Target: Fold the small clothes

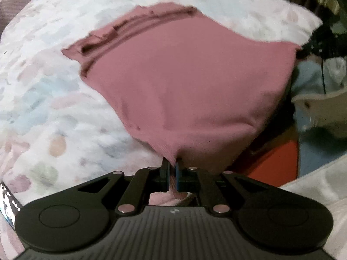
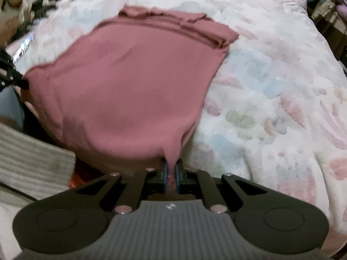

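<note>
Floral bedspread (image 1: pixel 54 99), white with pastel pink, blue and green blotches, covers most of both views, soft and rumpled

Pink garment (image 1: pixel 184 82) lies on the bedspread, far end flat with several stacked fold layers showing along its far edge, near end lifted off the bed and stretched toward the cameras; ribbed knit visible near the hem; both frames blurred

Left gripper (image 1: pixel 172 164) clenched on the garment's near hem at 1 corner, pink cloth bunched between its 2 blue-edged pads; jaws nearly touching with only fabric between

Right gripper (image 2: pixel 171 165) likewise clamped on the other near corner of the garment (image 2: pixel 130 82), a pinched ribbed tuck running down between its pads; in this view the left gripper (image 2: pixel 22 82) shows at the left edge, holding its corner, hem pulled taut between the 2

Off the bed edge: cream ribbed cloth (image 2: pixel 32 158) at lower left of right wrist view, orange patch (image 1: pixel 273 162) below the garment in left wrist view, pale tub (image 1: pixel 323 112) at right; clutter beyond too blurred to tell
</note>
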Demonstrator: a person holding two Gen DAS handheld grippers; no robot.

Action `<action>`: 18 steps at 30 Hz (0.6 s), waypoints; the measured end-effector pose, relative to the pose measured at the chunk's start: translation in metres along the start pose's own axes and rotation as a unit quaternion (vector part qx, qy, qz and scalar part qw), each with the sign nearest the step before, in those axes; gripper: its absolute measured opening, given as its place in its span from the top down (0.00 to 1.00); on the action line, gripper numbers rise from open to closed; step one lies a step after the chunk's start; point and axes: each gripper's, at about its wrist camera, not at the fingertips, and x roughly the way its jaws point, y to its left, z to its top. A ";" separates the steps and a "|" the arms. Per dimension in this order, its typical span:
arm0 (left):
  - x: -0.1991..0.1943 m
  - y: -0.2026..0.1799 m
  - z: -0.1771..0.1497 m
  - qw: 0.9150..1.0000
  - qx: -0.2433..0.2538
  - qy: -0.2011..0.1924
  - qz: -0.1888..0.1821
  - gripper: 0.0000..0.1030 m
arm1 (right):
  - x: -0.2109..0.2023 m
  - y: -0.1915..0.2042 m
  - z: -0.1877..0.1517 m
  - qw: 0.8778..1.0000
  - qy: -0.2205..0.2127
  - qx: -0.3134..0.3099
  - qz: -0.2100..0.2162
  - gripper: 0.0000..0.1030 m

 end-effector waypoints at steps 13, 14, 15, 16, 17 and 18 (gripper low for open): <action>-0.042 0.031 0.041 0.995 -0.034 -0.069 0.058 0.96 | -0.049 -0.027 0.052 0.996 -0.084 0.010 -0.016 0.98; -0.042 0.035 0.046 0.995 -0.037 -0.071 0.064 0.96 | -0.049 -0.030 0.059 0.996 -0.090 0.009 -0.020 0.98; -0.043 0.037 0.049 0.994 -0.038 -0.072 0.069 0.96 | -0.050 -0.033 0.066 0.995 -0.096 0.009 -0.023 0.98; -0.043 0.041 0.054 0.994 -0.039 -0.074 0.074 0.96 | -0.048 -0.037 0.073 0.995 -0.101 0.009 -0.025 0.98; -0.043 0.045 0.059 0.993 -0.040 -0.075 0.077 0.96 | -0.047 -0.040 0.080 0.994 -0.105 0.009 -0.027 0.98; -0.044 0.049 0.064 0.993 -0.040 -0.077 0.080 0.96 | -0.046 -0.043 0.089 0.994 -0.109 0.008 -0.030 0.98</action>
